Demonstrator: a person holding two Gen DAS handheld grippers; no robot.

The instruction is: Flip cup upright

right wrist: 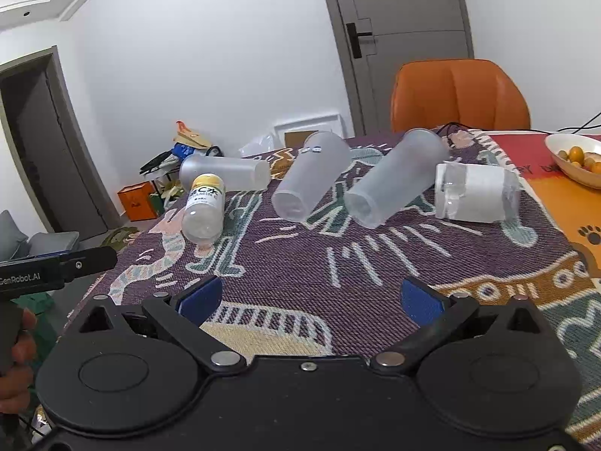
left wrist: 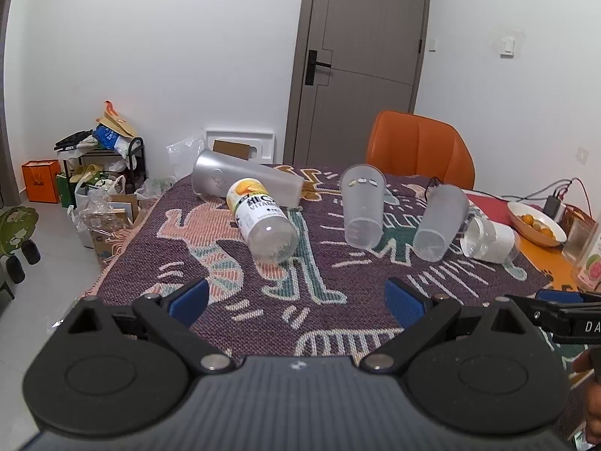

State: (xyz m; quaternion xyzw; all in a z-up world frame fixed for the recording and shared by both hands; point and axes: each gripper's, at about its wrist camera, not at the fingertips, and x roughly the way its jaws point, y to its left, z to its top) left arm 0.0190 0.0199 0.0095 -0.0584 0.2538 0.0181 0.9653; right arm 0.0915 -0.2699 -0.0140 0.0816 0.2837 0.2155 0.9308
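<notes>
Several cups lie on their sides on a patterned cloth. A silver tumbler (left wrist: 240, 182) lies far left, also in the right wrist view (right wrist: 225, 173). A yellow-labelled clear cup (left wrist: 261, 218) (right wrist: 204, 206) lies in front of it. Two frosted cups (left wrist: 362, 206) (left wrist: 441, 221) lie in the middle, seen also in the right wrist view (right wrist: 311, 176) (right wrist: 390, 180). A white-wrapped clear cup (left wrist: 488, 240) (right wrist: 475, 193) lies at the right. My left gripper (left wrist: 296, 300) is open and empty near the cloth's front. My right gripper (right wrist: 310, 298) is open and empty too.
An orange chair (left wrist: 419, 148) stands behind the table. A white bowl of fruit (right wrist: 576, 158) and cables sit at the right on an orange mat. Bags and a shoe rack (left wrist: 101, 161) clutter the floor at the left. A grey door (left wrist: 360, 56) is behind.
</notes>
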